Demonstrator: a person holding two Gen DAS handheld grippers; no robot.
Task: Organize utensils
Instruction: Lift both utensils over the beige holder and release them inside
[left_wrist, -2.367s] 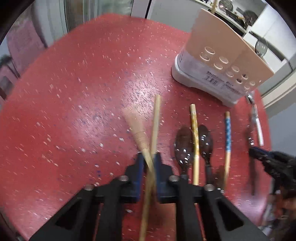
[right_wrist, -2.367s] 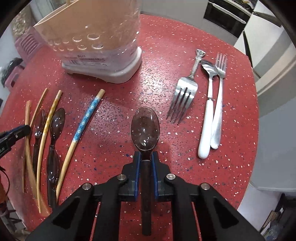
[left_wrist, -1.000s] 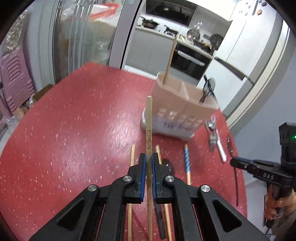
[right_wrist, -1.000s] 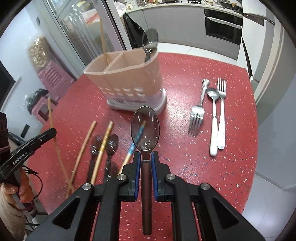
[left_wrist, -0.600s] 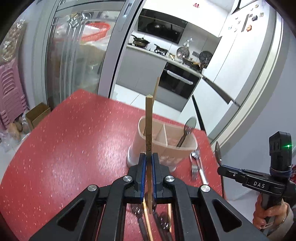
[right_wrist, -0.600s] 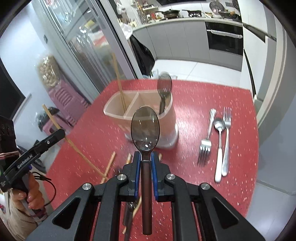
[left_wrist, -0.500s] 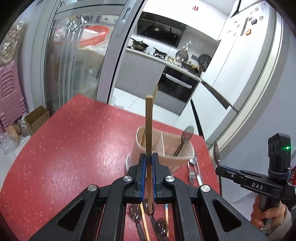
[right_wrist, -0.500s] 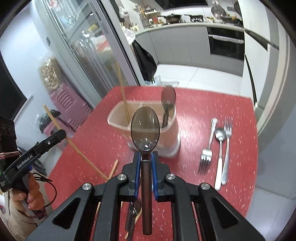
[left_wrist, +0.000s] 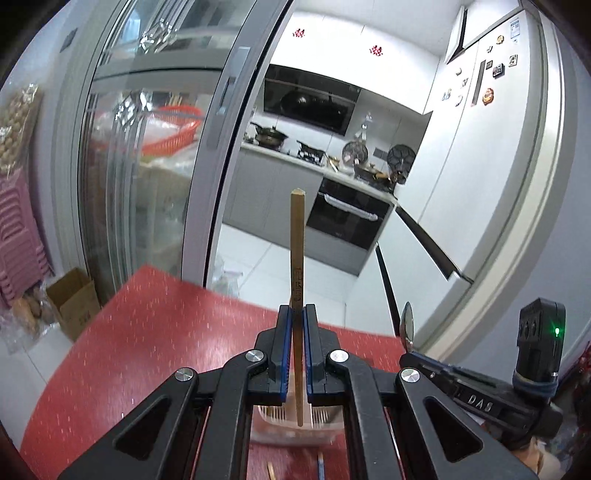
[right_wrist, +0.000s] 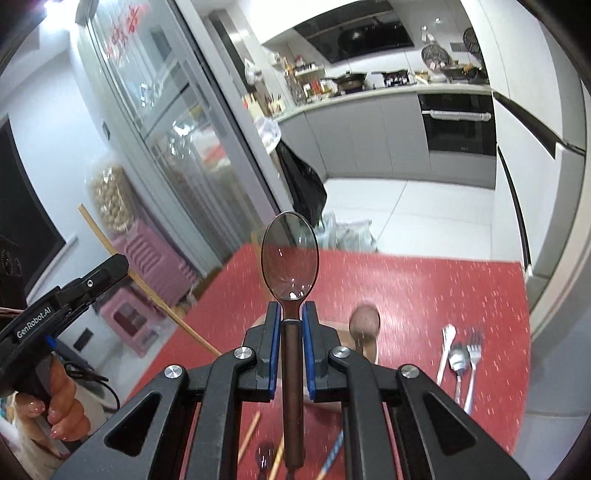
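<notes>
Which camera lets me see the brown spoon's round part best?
The right wrist view. The spoon faces that camera, its whole bowl showing above the right tool, which is shut on its handle. The left wrist view shows the same spoon only edge-on, thin and small, at the right.

The utensil holder (left_wrist: 295, 421) sits mostly hidden behind the left claw (left_wrist: 296, 354) (its compartments unseen).

Between my left gripper's (left_wrist: 295, 343) fingers a long wooden chopstick (left_wrist: 296, 258) stands upright, above the beige plastic utensil caddy (left_wrist: 295, 424) on the red speckled table (left_wrist: 147, 332). My right gripper (right_wrist: 291, 339) holds a dark translucent spoon (right_wrist: 290, 258); metal forks and spoon (right_wrist: 458, 362) lie right.
</notes>
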